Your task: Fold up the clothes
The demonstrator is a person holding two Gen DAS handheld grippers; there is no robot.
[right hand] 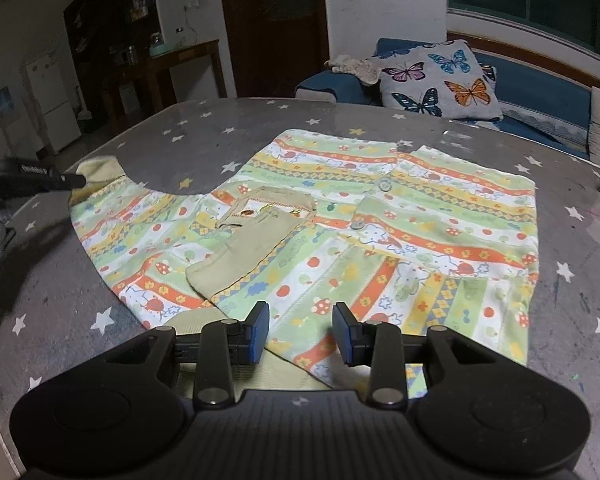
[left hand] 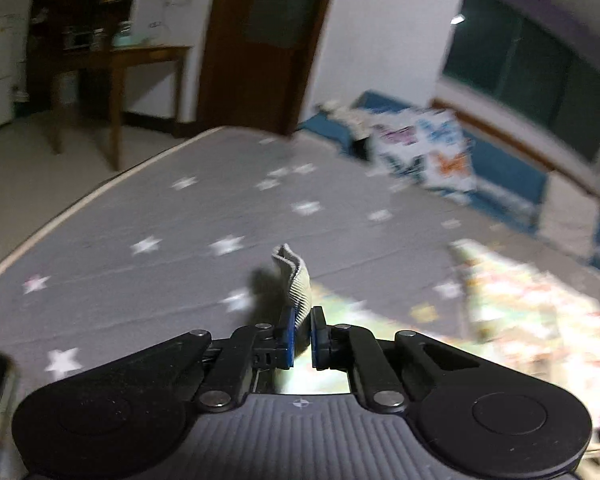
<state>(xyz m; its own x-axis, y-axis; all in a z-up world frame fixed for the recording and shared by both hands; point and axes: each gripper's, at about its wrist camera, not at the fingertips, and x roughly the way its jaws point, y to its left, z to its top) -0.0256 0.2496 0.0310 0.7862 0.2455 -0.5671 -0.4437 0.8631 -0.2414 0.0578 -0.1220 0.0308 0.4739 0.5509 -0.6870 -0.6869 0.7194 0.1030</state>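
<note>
1. Overhead, the left gripper [left hand: 300, 334] was clamped on the ribbed beige cuff [left hand: 296, 280] of the patterned child's shirt [right hand: 340, 220], holding it raised above the grey star-printed mattress cover [left hand: 160, 208].
2. The shirt, striped in green, orange and yellow with a beige pocket [right hand: 256, 232], lay spread flat on the cover.
3. The right gripper [right hand: 300, 334] hovered over the shirt's near hem, its blue-padded jaws apart and holding nothing.
4. A butterfly-print cushion [right hand: 440, 80] rested on the blue sofa [right hand: 540, 96] behind.

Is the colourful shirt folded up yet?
Not yet. The shirt mostly lies spread on the bed; left tongs pinch its cuff.
</note>
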